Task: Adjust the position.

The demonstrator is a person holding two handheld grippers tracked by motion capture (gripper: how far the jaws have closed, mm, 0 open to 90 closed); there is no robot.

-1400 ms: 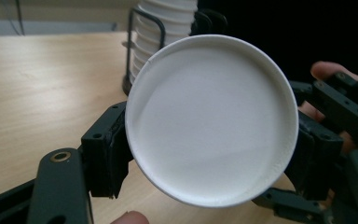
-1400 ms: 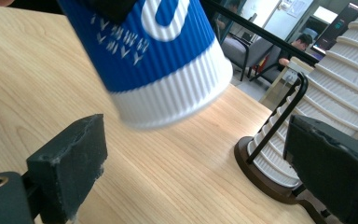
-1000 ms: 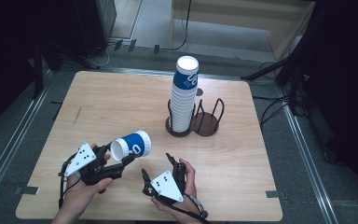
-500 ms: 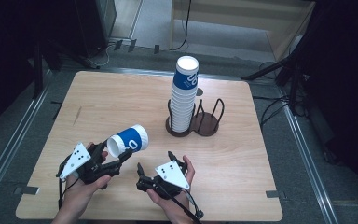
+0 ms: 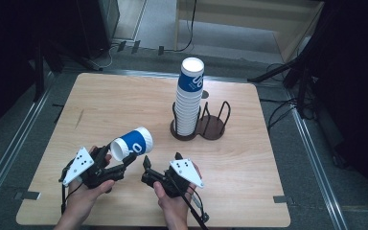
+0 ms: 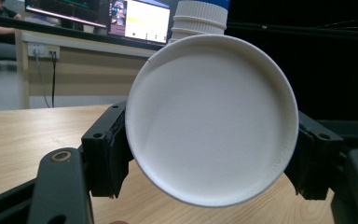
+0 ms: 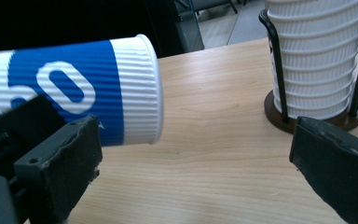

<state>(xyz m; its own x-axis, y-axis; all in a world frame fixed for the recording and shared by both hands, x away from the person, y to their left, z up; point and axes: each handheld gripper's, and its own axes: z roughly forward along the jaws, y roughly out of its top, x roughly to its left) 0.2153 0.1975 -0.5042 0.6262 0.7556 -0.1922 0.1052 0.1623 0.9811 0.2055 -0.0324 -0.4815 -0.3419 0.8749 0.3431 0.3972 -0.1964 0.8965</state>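
**A:** How many grippers were there, and what was each doing?

**B:** Two, each in a hand. The left gripper [image 5: 124, 165] was clamped on one blue-and-white paper cup [image 5: 132, 144], which lay on its side above the near left part of the table [image 5: 100, 105], its open mouth towards the person. In the left gripper view that mouth [image 6: 212, 119] sat squarely between the black jaws. The right gripper [image 5: 160, 163] stood just right of it, jaws spread wide with nothing between them; they had just been opening.

**A:** How many cups in all?

**B:** The single held one, plus one tall stack of cups [image 5: 189, 98] farther off at the middle of the table. I couldn't count the cups in the stack; the ridged rims ran together.

**A:** What else stood around?

**B:** One dark wire holder [image 5: 214, 125] with two rings: the stack filled the left ring, the right ring stood bare. Cables lay on the floor beyond the far edge.

**A:** Anything hidden or cut off?

**B:** In the right gripper view the stack [image 7: 317, 56] was cut off at the top, and the held cup [image 7: 84, 88] ran out of frame at the left. In the left gripper view the cup hid most of the stack behind it.
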